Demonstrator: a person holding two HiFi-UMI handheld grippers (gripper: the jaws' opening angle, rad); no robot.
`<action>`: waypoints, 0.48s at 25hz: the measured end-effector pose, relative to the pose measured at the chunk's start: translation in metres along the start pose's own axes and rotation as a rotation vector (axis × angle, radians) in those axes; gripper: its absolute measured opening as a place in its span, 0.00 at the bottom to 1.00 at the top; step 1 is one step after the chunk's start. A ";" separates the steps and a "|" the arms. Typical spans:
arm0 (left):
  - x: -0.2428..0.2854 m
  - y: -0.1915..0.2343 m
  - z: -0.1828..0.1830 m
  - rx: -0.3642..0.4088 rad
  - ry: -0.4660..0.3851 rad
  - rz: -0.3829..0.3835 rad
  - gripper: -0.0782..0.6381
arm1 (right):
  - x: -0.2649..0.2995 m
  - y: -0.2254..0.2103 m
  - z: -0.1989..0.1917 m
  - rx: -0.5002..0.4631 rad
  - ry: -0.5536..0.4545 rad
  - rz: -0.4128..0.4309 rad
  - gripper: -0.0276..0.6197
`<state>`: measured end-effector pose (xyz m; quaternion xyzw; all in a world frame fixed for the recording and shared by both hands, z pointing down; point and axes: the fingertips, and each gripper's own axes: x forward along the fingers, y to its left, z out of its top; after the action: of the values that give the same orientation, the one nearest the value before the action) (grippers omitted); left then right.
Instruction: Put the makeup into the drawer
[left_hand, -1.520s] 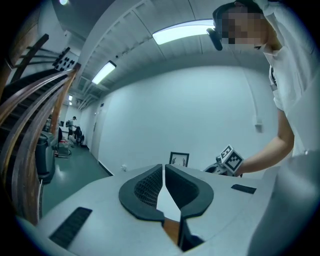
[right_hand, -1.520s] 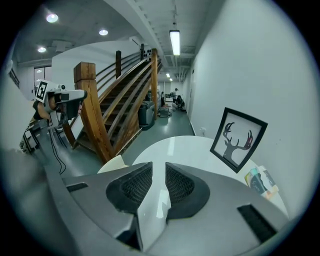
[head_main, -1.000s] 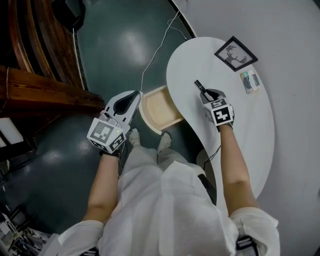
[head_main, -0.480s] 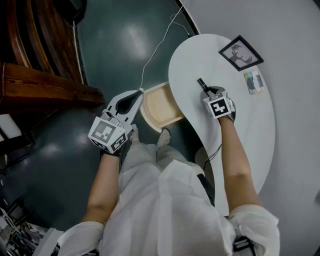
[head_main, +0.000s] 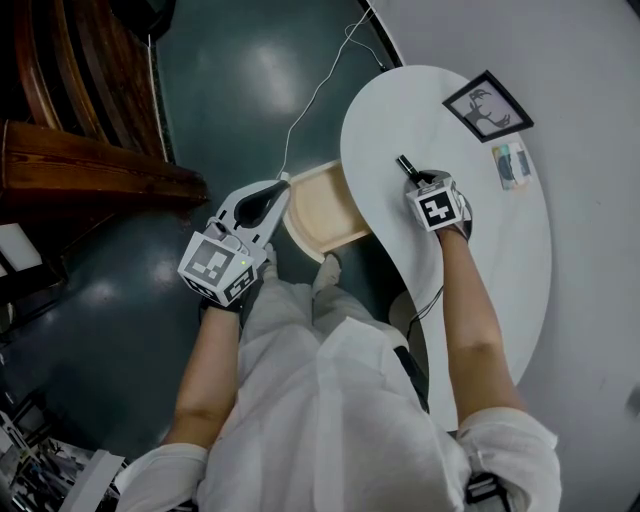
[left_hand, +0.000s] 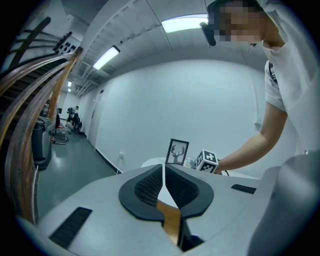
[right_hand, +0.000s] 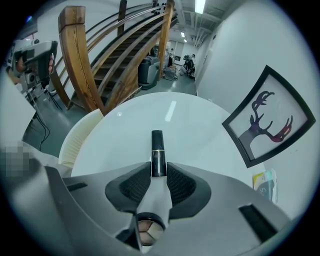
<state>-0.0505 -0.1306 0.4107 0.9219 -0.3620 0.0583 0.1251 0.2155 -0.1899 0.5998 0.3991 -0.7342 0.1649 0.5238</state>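
makeup: dark tube with a gold band (right_hand: 157, 150), lying flat on the white desk (head_main: 500, 260) near its rounded end, not in the drawer yet
right claw: (right_hand: 158, 171) tilted steeply down over the tube, jaws part-spread and just been opening; the tube's near end sits between the pads, close to both, no real pinch that I can see
drawer: (head_main: 322, 212) pale wood, pulled out under the desk edge, looks empty, near the tube
left claw: (left_hand: 164, 170) at the drawer's outer corner, pads pressed nearly together, just a slit (wood tone shows low in the gap; can't tell if it nips the rim)
nearby: framed deer picture (head_main: 488, 105) and small packet (head_main: 512, 163), well apart from the tube
step: judged pre-grasp, pickup not yet done
risk 1: round tube may roll or squirt forward if the pads close only on its end
risk 2: closing too high, pads skid off the slick casing; too low, tips jam on the desk
risk 3: carried by one end, it may droop and drop short of the drawer
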 end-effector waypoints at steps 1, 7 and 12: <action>-0.001 0.000 0.000 -0.002 0.001 0.001 0.15 | 0.000 0.000 0.002 -0.011 -0.004 -0.005 0.18; -0.002 -0.001 -0.001 -0.006 -0.001 -0.001 0.15 | -0.001 0.001 0.000 -0.019 0.014 -0.025 0.18; -0.006 -0.001 -0.002 -0.012 -0.005 0.005 0.15 | -0.005 0.006 0.010 -0.050 -0.008 -0.027 0.18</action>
<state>-0.0542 -0.1256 0.4112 0.9203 -0.3651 0.0542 0.1294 0.2048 -0.1908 0.5928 0.3965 -0.7349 0.1378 0.5327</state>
